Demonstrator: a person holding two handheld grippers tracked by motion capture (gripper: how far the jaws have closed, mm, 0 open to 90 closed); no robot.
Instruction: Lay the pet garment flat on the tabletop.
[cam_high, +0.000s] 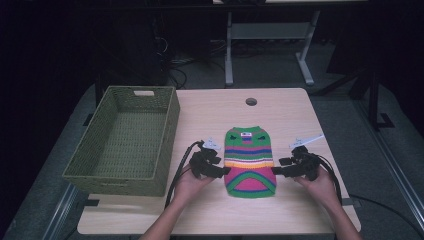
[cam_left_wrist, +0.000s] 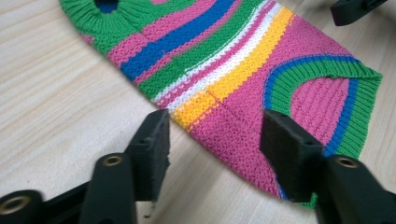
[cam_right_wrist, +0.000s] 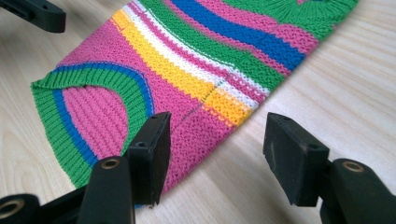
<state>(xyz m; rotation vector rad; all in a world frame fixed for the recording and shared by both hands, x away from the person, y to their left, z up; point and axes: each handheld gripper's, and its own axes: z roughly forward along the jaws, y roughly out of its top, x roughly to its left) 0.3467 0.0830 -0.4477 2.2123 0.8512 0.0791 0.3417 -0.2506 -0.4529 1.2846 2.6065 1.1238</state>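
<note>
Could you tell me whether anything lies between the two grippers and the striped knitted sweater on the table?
Nothing visible does. The left gripper and right gripper sit at opposite side edges of the sweater, both open, with only bare table around them. The green basket stands off to the left, apart from the sweater.

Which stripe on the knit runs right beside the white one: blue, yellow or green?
The yellow stripe on the sweater. It lies directly along the white stripe; the blue band sits farther off, past green and pink.

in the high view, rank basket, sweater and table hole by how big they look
1. basket, largest by far.
2. sweater, clearly smaller.
3. table hole, smallest; it lies farther from the camera, but the gap is too wide to matter.
</note>
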